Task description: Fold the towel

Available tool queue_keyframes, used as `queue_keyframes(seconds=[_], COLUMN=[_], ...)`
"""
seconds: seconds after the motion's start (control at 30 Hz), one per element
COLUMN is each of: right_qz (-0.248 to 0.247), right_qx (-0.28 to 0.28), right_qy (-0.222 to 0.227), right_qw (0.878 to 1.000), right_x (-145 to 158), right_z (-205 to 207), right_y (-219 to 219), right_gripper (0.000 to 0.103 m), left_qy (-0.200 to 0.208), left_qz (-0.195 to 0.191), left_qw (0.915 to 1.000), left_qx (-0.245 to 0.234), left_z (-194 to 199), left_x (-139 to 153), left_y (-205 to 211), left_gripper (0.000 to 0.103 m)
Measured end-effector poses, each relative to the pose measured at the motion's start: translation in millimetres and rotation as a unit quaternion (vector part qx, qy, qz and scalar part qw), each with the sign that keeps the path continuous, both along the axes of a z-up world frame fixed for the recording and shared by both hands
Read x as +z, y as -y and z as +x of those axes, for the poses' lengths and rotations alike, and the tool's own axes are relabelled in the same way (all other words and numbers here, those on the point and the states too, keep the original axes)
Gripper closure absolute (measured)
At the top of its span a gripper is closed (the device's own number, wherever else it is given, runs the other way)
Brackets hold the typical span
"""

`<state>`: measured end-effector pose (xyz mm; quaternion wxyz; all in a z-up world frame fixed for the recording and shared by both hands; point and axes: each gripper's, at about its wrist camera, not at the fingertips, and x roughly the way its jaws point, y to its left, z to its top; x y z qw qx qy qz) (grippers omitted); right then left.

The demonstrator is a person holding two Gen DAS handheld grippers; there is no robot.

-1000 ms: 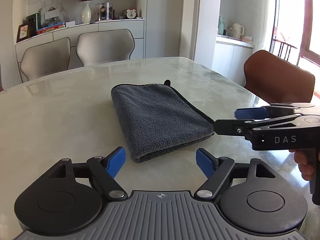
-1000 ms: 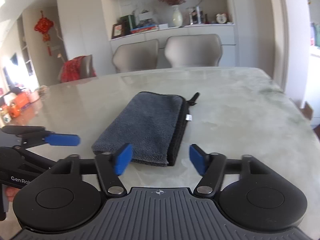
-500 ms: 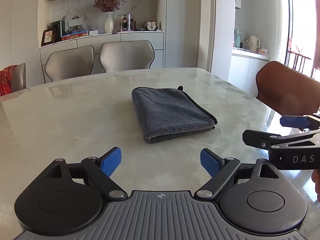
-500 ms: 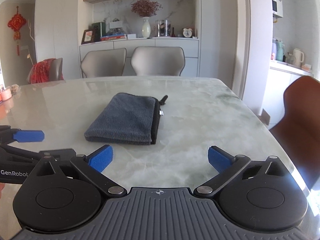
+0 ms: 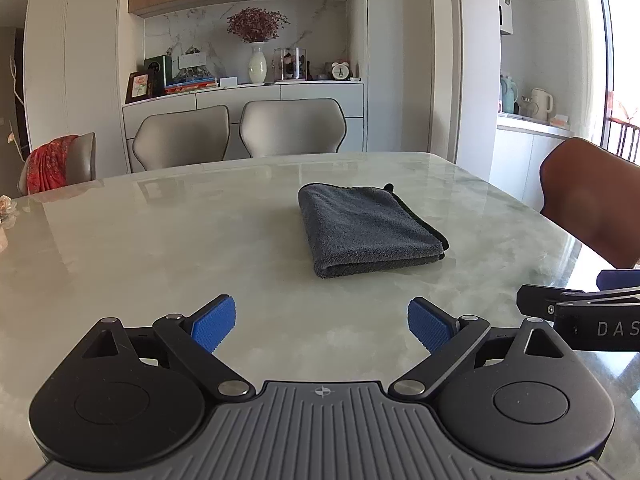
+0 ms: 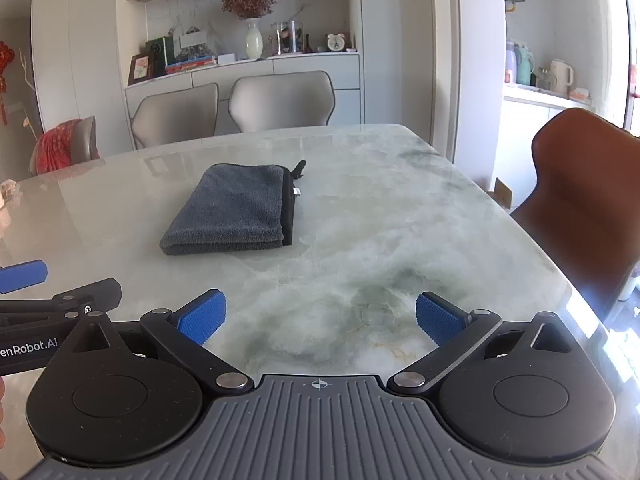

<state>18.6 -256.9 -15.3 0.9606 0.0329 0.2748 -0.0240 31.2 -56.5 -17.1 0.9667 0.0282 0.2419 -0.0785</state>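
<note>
Towel (image 5: 370, 228) lies folded flat mid-surface (image 5: 160, 248), left tongs (image 5: 322, 322) opening on nothing, right tongs (image 6: 320, 318) spread wide and empty; best leave the neat stack untouched now.

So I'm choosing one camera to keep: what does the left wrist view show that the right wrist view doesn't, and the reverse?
Only the left wrist view: the towel's rounded fold facing the camera.
Only the right wrist view: the towel's small white tag and a red hanging ornament.
Both: the folded towel lying free on the marble table, two grey chairs, a brown chair, and nothing between either gripper's jaws.
</note>
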Motion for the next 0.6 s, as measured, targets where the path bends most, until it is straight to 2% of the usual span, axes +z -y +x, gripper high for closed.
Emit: queue_keyframes(seconds=[0.2, 0.43, 0.6], right_qz=[-0.006, -0.009, -0.016], right_qx=[-0.013, -0.026, -0.028], right_qy=[-0.008, -0.019, -0.02], right_qw=[1.0, 0.999, 0.999], right_x=[-1.6, -5.4, -5.9], right_z=[-6.2, -10.3, -10.0], right_y=[-1.4, 1.7, 1.8], right_gripper=[0.001, 0.001, 0.001], left_qy=[-0.004, 0.005, -0.012], left_qz=[-0.011, 0.012, -0.01], left_qw=[0.9999, 0.9999, 0.9998], left_qx=[0.002, -0.002, -0.016], left_z=[-6.2, -13.5, -14.1], left_x=[1.0, -1.2, -3.4], left_y=[-1.5, 4.7, 3.0], left_gripper=[0.007, 0.007, 0.007])
